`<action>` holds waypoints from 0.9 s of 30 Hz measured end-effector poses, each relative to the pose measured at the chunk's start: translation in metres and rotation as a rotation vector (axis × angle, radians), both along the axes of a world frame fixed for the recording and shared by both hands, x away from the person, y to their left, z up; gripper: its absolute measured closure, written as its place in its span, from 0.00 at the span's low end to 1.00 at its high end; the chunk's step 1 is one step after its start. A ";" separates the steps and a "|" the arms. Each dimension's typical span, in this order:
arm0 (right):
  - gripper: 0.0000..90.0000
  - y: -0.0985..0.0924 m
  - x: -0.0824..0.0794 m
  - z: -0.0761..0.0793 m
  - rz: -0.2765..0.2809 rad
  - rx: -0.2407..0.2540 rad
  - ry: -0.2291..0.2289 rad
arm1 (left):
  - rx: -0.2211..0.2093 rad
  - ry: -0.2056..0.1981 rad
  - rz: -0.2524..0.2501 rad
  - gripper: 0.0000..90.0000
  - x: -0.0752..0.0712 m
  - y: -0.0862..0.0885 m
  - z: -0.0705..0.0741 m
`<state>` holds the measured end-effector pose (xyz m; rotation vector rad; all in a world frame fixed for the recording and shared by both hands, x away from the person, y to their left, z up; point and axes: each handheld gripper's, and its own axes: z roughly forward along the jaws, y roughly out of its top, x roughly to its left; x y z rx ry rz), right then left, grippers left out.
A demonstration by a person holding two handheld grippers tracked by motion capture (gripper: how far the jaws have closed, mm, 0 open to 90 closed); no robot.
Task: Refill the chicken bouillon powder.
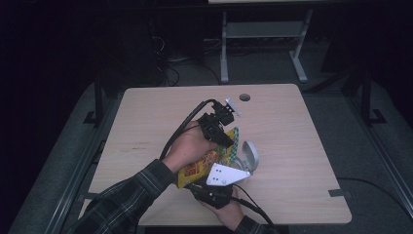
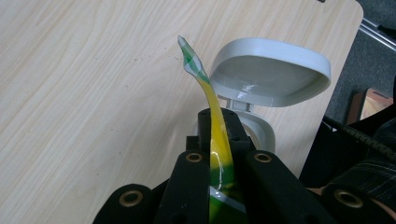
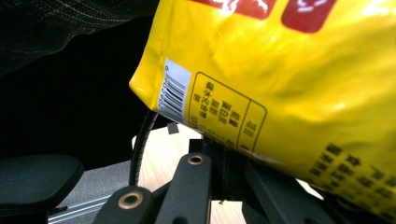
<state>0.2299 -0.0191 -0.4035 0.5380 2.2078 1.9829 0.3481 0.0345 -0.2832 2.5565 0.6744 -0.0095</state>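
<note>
One yellow snack bag [image 1: 202,168] is held above the tabletop [image 1: 292,146], near its front edge, between two grippers. The left gripper [image 1: 225,139] pinches the green and yellow top edge of the bag; in the left gripper view this thin edge [image 2: 219,154] stands between the pressed jaws and curls up. The right gripper [image 1: 214,187] pinches the bottom of the bag, and the right gripper view shows a barcode [image 3: 173,91] and printed text there. One white container [image 1: 249,155] with its lid [image 2: 271,70] open stands on the tabletop just beside the bag. The high view shows two hands and a checked sleeve [image 1: 122,200].
</note>
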 end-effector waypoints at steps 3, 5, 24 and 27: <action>1.00 0.000 0.000 0.000 0.001 -0.001 -0.001 | 0.000 0.000 -0.001 1.00 0.000 0.000 0.000; 1.00 0.000 0.000 0.000 0.001 0.000 -0.001 | 0.000 0.000 0.000 1.00 0.000 0.000 0.000; 1.00 -0.001 0.000 0.001 -0.002 0.006 -0.003 | 0.007 -0.005 -0.013 1.00 0.000 -0.004 0.000; 1.00 -0.001 0.000 0.001 -0.002 0.006 -0.004 | 0.008 -0.004 -0.012 1.00 0.000 -0.004 0.000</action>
